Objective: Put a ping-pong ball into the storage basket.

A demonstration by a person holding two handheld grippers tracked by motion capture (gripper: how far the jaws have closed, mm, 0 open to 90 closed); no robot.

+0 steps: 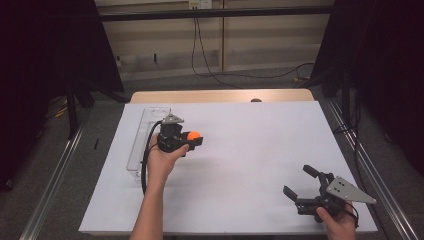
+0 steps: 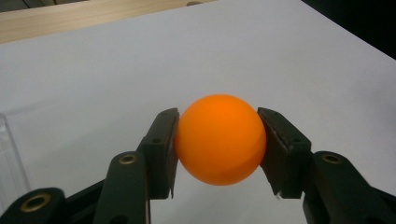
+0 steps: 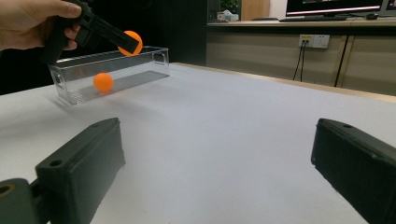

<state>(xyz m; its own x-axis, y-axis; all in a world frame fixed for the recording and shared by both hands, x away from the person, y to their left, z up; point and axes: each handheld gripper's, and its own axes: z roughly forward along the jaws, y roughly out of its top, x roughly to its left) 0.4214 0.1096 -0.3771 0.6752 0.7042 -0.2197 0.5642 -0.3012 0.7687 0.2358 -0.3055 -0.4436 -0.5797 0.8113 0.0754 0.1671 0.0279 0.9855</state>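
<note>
My left gripper (image 1: 196, 138) is shut on an orange ball (image 1: 193, 135) and holds it above the white table sheet, just right of a clear plastic box (image 1: 141, 131). The left gripper view has the ball (image 2: 219, 139) pinched between both pads. In the right gripper view, the held ball (image 3: 131, 41) hangs over the clear box (image 3: 112, 70), and a second orange ball (image 3: 102, 81) lies inside the box. My right gripper (image 1: 298, 181) is at the front right of the table, open, with nothing between its jaws.
A white sheet (image 1: 250, 150) covers the table, with a wooden strip (image 1: 220, 96) along the far edge. A small dark thing (image 1: 256, 100) sits at that far edge. Metal rails (image 1: 370, 170) run along both sides of the table.
</note>
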